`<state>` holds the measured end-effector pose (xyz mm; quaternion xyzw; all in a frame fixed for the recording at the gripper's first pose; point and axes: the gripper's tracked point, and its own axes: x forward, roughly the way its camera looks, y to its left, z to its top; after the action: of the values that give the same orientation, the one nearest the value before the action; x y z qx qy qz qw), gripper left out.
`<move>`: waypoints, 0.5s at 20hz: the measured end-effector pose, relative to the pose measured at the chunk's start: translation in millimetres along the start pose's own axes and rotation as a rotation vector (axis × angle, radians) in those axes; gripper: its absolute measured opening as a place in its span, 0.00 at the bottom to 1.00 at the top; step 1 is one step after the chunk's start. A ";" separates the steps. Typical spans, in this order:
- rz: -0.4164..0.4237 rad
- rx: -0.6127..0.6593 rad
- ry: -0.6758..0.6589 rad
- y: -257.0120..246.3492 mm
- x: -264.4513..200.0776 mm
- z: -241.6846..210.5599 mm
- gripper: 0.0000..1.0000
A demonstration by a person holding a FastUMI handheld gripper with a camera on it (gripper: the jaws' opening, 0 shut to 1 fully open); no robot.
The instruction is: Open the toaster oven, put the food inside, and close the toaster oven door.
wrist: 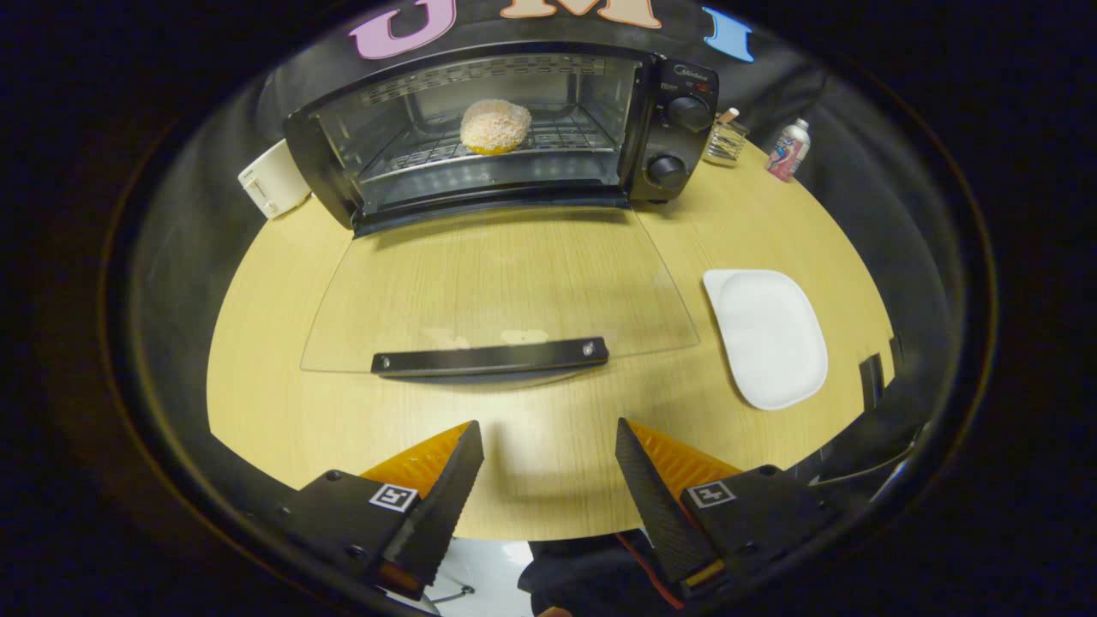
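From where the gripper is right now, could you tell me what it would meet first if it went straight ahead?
Probably the handle of the open toaster oven door; the open gripper points at it, nothing between. Depth is uncertain.

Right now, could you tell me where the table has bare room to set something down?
Bare wood lies between the open gripper and the door handle, and left of the glass door on the table. There is also a strip between the door and the white plate. It is crowded beside the toaster oven: jar, can, white box.
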<state>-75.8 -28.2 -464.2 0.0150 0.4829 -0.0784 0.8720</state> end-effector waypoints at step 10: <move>-0.011 -0.085 -0.044 7.1 -0.4 29.8 0.97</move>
<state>-49.9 -24.2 -448.4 -0.0266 0.4665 -0.0628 0.8819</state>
